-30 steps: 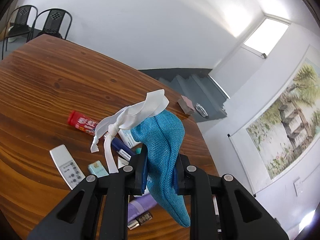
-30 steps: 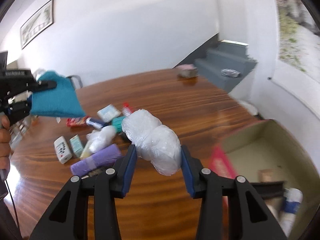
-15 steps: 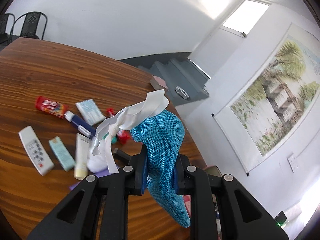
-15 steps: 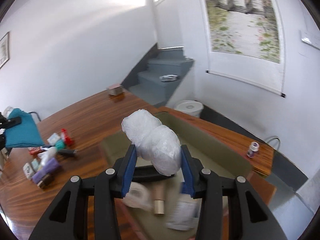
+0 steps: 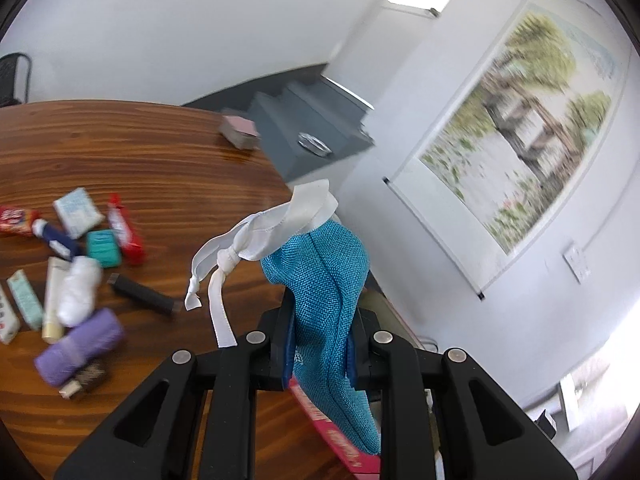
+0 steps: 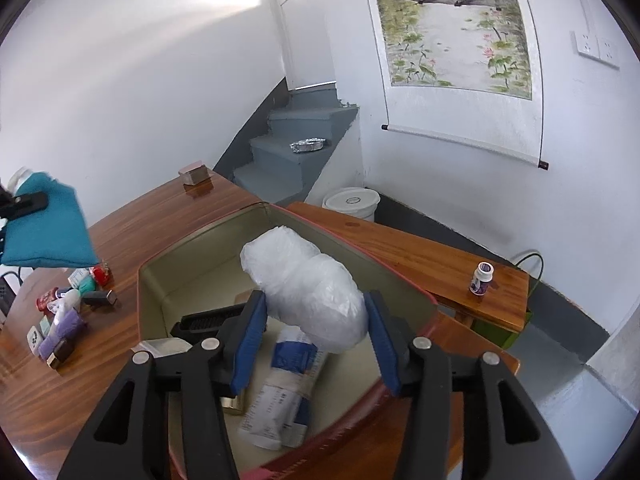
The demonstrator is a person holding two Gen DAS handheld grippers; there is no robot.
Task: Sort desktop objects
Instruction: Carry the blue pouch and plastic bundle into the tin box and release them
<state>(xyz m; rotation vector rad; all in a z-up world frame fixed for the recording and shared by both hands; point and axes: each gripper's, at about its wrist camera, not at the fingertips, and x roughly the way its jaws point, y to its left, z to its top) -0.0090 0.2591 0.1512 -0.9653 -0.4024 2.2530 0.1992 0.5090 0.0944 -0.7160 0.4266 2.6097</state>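
Observation:
My left gripper (image 5: 320,344) is shut on a teal woven pouch (image 5: 324,280) with a knotted white ribbon (image 5: 272,232), held above the wooden table (image 5: 120,160). The same pouch (image 6: 44,228) shows at the far left of the right wrist view. My right gripper (image 6: 316,312) hangs over an open box (image 6: 192,256) with a red rim. A clear crumpled plastic bundle (image 6: 304,284) sits between its blue pads, still touching both, while the jaws are opening. In the box lie a blue-and-white packet (image 6: 288,380) and a black brush (image 6: 208,320).
Loose items lie in a cluster on the table: a purple roll (image 5: 80,344), a black stick (image 5: 140,294), a teal box (image 5: 104,248), a red packet (image 5: 124,228). A pink block (image 6: 195,174) sits at the far edge. A small white bottle (image 6: 482,278) stands on a bench beyond the box.
Both grippers swung right, away from the item cluster. The right one now stands over the box with its jaws wider around the plastic bundle. The left still grips the pouch.

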